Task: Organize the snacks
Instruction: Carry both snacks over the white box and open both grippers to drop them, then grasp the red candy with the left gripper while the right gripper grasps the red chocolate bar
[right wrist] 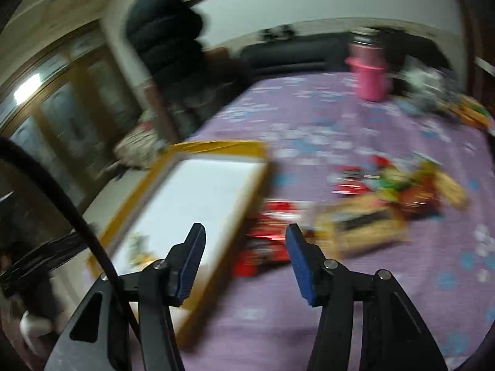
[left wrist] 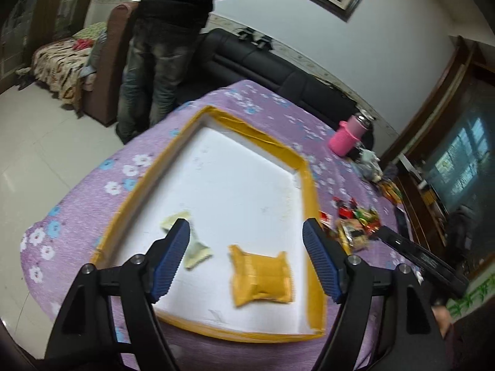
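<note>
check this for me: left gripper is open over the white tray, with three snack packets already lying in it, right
Not quite: the left wrist view shows two packets in the tray, not three: a yellow packet and a pale packet. The left gripper is open above them.

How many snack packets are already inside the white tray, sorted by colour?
Orange-yellow packet: 1
Pale cream packet: 1, partly hidden behind a finger of the left gripper
Total in the tray: 2
The pile of loose snacks on the purple cloth beside the tray is too jumbled to count.
</note>
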{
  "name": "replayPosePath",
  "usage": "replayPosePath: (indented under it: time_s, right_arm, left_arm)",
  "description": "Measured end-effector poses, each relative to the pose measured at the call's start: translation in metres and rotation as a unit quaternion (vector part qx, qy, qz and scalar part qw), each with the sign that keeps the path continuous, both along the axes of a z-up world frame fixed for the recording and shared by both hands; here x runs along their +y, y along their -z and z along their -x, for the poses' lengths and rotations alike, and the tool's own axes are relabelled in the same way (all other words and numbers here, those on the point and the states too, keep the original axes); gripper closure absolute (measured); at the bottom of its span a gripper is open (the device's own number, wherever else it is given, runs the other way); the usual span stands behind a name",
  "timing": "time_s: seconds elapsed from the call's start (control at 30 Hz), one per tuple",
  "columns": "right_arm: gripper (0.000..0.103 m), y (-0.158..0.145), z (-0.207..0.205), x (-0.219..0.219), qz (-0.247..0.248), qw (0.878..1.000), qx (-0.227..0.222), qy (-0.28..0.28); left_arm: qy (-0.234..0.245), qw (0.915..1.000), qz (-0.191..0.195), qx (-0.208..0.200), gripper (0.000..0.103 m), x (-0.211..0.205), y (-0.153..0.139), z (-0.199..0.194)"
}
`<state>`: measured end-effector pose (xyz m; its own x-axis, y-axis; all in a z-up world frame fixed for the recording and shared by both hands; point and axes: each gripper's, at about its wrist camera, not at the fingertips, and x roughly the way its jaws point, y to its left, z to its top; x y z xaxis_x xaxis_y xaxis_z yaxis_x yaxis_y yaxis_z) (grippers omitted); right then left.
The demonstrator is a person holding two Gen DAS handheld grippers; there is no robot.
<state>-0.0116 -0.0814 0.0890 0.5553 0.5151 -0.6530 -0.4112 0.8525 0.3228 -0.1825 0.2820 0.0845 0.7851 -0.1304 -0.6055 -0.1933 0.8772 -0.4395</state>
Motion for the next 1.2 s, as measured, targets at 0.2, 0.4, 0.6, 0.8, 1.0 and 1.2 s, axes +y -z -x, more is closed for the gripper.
replayPosePath:
  time_s: [0.2, 0.4, 0.6, 0.8, 1.0, 1.2]
  right_arm:
    - [0.05, 0.016, -0.03, 0.008, 0.011, 1.0, 0.026, 0.0]
    - [0.05, 0.037, -0.072, 0.079, 0.102, 0.994, 0.022, -0.015]
    - [0.066, 0.055, -0.06, 0.095, 0.173, 0.98, 0.066, -0.067]
    - [0.081, 0.057, 0.003, 0.041, 0.172, 0.97, 0.118, -0.123]
    - [0.055, 0.046, 0.029, -0.036, 0.128, 0.985, 0.092, -0.07]
    - [0.05, 0.047, 0.047, -0.037, 0.12, 0.987, 0.057, -0.09]
  left_arm:
    - [0.041, 0.999, -0.02, -0.002, 0.027, -0.029, -0.008, -0.005]
    - [0.049, 0.9985, -0.026, 0.005, 0.026, -0.037, -0.008, -0.003]
    - [0.047, 0.9986, -0.022, 0.006, 0.026, -0.036, -0.008, -0.004]
    - [0.074, 0.9971, -0.017, 0.004, 0.026, -0.05, -0.004, -0.007]
    - [0.107, 0.9939, -0.024, 0.0, 0.025, -0.072, -0.006, -0.003]
    - [0.167, 0.9845, -0.055, -0.001, 0.025, -0.105, -0.012, -0.001]
